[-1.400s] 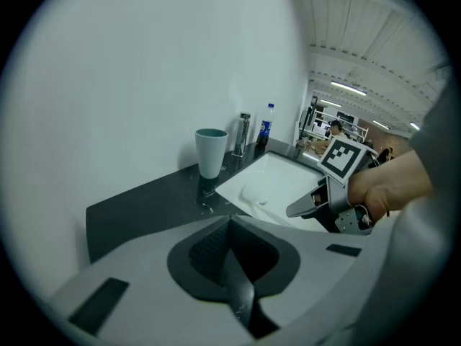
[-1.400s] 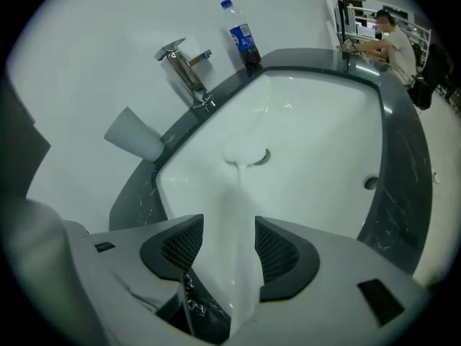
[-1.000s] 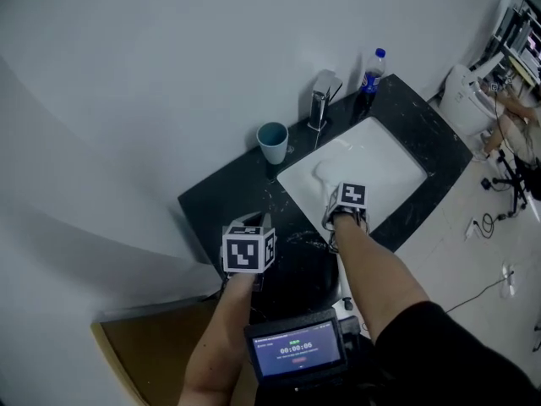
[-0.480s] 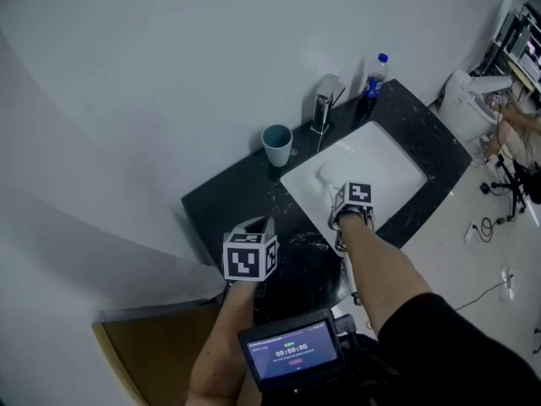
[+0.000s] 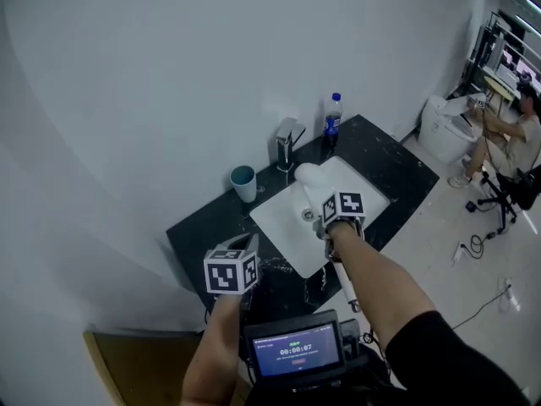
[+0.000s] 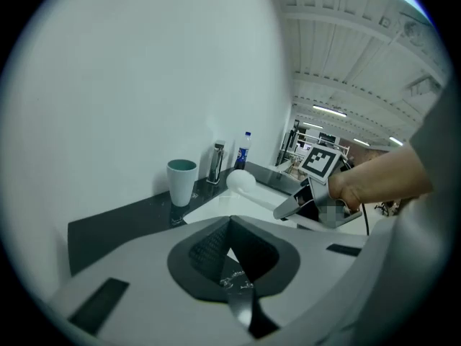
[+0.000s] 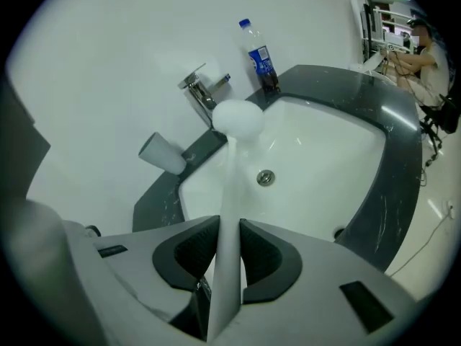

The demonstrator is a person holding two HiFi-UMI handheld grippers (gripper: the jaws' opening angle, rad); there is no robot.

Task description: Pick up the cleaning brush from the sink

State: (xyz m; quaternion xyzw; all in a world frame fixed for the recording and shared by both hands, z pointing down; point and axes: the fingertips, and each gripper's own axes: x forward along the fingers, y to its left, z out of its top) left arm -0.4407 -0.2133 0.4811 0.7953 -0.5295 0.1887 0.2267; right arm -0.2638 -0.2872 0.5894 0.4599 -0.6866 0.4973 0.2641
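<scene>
both grippers look like the same build: the left gripper and right gripper are pale grey plastic shells with smooth rounded fronts, dark grey ribbed pads set in a scooped dark recess, and a black rectangular slot out on each side. each one carries a white box, the left cube and right cube, with chunky black square markers on the faces. there's a black sleeve on the right arm, plus a small black unit with a blue-lit screen mounted in front of the person.
</scene>
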